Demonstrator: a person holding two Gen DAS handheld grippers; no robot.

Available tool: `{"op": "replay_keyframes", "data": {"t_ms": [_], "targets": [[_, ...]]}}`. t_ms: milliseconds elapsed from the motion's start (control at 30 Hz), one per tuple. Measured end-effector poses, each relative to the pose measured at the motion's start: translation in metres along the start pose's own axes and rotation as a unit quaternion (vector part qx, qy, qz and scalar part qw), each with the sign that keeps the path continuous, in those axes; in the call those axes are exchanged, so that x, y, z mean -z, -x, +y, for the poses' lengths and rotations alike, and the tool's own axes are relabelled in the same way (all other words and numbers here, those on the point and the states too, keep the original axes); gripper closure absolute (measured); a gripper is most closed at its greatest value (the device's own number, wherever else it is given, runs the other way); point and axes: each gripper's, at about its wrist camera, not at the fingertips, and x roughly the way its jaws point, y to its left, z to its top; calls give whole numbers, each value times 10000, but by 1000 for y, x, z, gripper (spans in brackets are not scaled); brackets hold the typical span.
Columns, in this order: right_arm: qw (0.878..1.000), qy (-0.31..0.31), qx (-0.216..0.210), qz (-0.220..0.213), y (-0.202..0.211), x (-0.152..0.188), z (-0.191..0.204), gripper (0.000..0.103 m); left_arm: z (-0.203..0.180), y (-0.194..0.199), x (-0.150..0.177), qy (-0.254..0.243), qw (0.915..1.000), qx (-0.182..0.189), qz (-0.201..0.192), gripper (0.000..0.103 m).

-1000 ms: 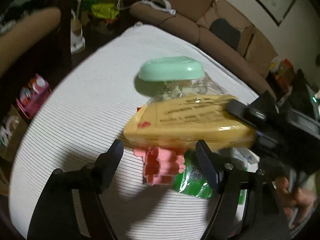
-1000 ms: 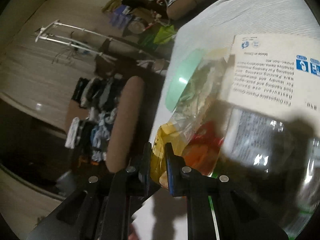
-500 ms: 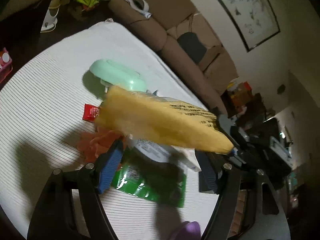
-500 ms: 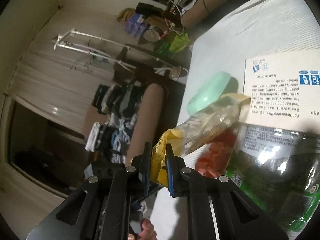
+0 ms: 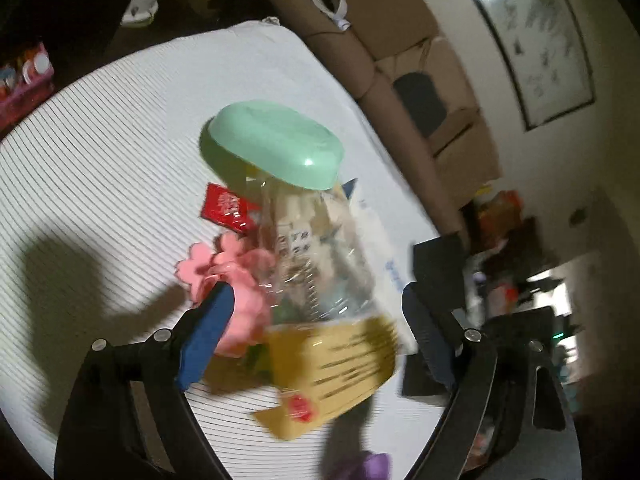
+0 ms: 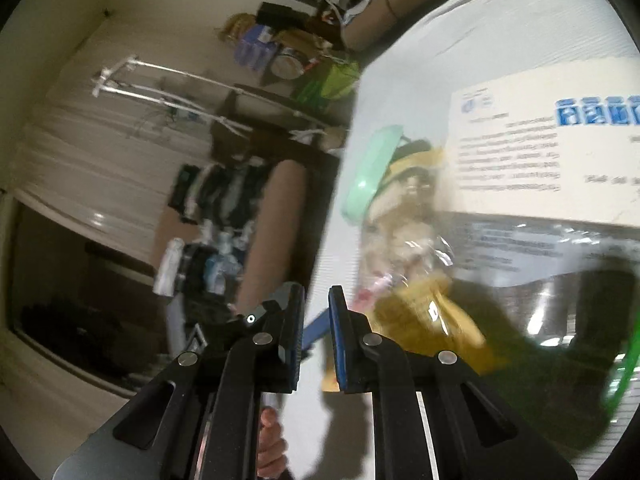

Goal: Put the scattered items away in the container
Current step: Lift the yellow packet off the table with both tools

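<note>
The yellow bag (image 5: 332,368) looks like the item in play. It's sitting low between the left gripper (image 5: 318,334) jaws, blurred and tilted, part clear plastic reaching ahead toward the mint green container (image 5: 272,144). That container sits well ahead of the jaws, on top of the pile; can't tell if it's a lid or upside down. Just past the left jaw is a pink flower-shaped piece (image 5: 236,280), with a red sachet (image 5: 228,208) beyond it, all on the striped white surface (image 5: 100,160).

My guess at the step: the bag is mid-transfer, and next up is getting it to the container, which needs an opening I can't see.

Left jaws are spread wide, not pinching anything. The right gripper (image 6: 316,340) jaws are parted by a narrow gap with nothing between them; the bag (image 6: 424,312) hangs just to their right, apparently let go.
</note>
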Motion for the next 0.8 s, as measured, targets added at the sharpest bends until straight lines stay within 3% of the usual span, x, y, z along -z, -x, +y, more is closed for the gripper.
{"op": "replay_keyframes", "data": {"t_ms": [100,133,167,233,267,367,500,600,667,700,800], "targets": [[9952,441,858,-194,12,-5,0,86,-4,2,-1,-337,9965,-765,-101,17],[9916,555,1144,-220,14,-7,-2,76,-2,1,-1,-347,9956,-865,-49,17],[9894,584,1310,-243,16,-8,-6,69,1,-3,-1,-291,9956,-893,20,17],[9875,476,1469,-309,20,-10,-20,42,7,-10,3,-126,9969,-753,176,17],[9882,364,1457,-303,20,-11,-28,41,8,-14,6,-101,9972,-701,242,17],[9910,55,1337,-76,10,-10,-50,40,-1,-27,9,-236,9974,-605,315,17],[9958,-310,845,148,-8,-5,-61,42,-18,-37,19,-460,9960,-586,485,22],[9969,79,749,224,-15,-2,-46,70,-36,-35,28,-783,9936,-685,437,43],[9945,441,931,189,-17,-1,-32,70,-36,-30,29,-723,9952,-535,394,50],[9943,520,916,143,-15,-1,-28,70,-34,-26,27,-650,9965,-399,356,59],[9966,505,644,46,-6,-3,-19,75,-41,-8,22,-680,9976,-18,121,69]]}}
